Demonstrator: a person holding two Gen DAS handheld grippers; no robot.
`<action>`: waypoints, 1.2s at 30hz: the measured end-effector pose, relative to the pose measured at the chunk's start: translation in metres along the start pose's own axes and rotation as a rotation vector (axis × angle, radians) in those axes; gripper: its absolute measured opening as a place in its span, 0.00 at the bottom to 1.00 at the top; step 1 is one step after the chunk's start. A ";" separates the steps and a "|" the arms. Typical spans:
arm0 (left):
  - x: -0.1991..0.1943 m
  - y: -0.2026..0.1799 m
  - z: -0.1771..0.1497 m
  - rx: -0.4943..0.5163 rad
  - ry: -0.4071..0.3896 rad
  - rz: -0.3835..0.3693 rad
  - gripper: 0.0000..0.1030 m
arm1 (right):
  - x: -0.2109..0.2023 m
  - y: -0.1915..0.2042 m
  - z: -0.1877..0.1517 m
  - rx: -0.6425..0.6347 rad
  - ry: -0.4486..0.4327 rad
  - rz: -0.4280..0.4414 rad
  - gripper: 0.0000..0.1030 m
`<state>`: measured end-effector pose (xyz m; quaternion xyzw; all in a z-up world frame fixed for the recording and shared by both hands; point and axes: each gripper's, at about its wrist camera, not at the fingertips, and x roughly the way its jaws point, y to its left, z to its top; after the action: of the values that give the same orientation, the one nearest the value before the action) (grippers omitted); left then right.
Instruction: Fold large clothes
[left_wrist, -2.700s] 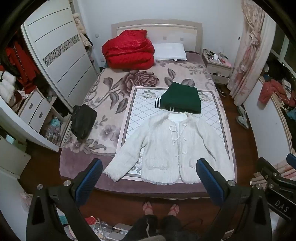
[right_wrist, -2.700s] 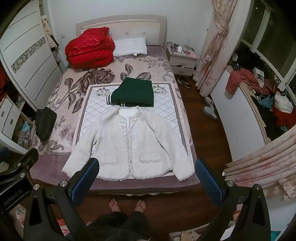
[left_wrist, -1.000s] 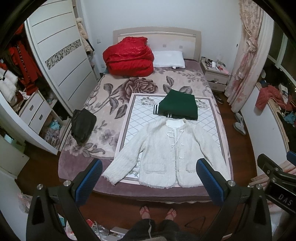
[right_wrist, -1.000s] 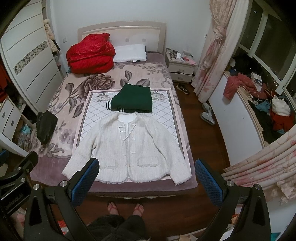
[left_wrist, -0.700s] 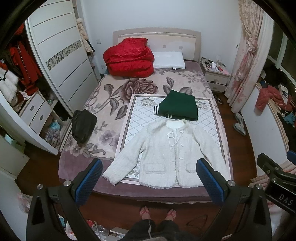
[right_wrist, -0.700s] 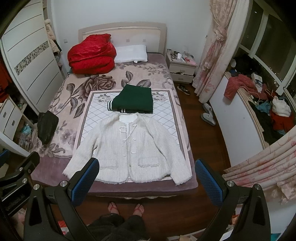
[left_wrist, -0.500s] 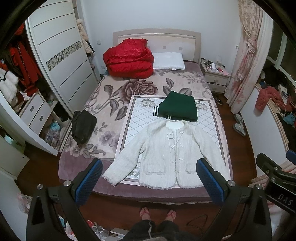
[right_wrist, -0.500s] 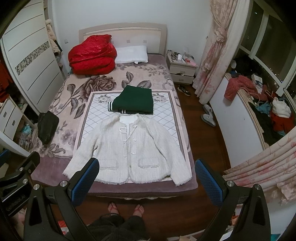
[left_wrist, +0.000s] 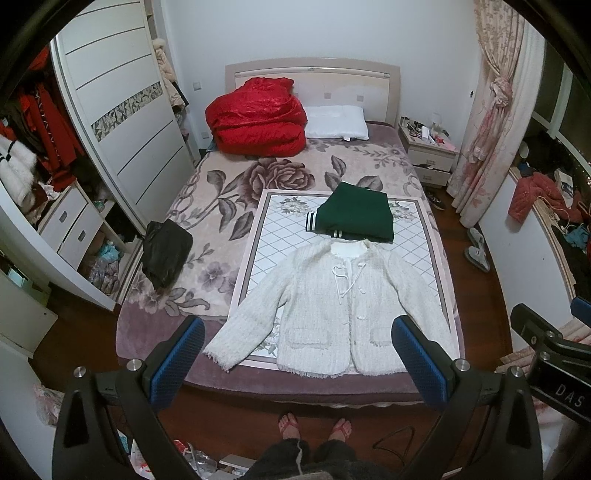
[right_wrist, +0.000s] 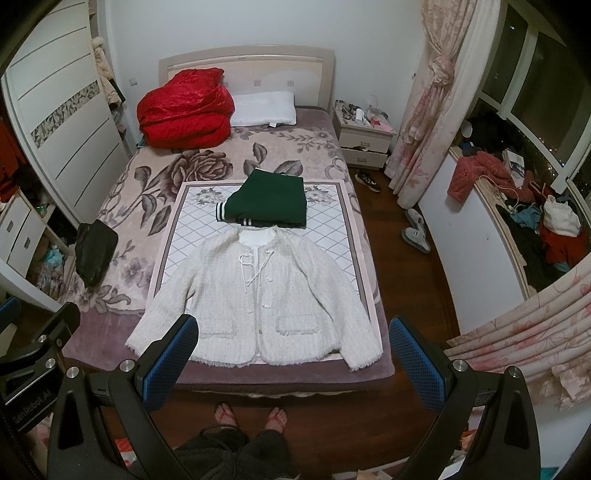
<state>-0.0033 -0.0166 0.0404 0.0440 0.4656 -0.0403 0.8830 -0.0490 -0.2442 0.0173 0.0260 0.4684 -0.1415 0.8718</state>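
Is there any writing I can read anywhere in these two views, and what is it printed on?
"DAS": white letters on the black body of the right tool, seen at the edge of the left wrist view.
"GenRobot.AI": pale letters running sideways on the black body of the left tool, seen at the edge of the right wrist view.
Items on the white bedside cabinet: too small to read.
White tweed jacket: no lettering visible.
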 end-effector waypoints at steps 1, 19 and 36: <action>0.000 0.000 0.000 0.000 -0.001 0.000 1.00 | 0.002 0.001 -0.003 0.000 0.000 -0.001 1.00; 0.022 -0.003 0.015 0.014 -0.008 -0.004 1.00 | 0.018 -0.002 0.002 0.046 0.019 -0.018 1.00; 0.306 -0.057 0.001 0.097 0.060 0.175 1.00 | 0.379 -0.172 -0.133 0.726 0.430 0.044 0.71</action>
<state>0.1638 -0.0824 -0.2142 0.1286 0.4835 0.0159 0.8657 -0.0054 -0.4695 -0.3539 0.3705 0.5587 -0.2699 0.6912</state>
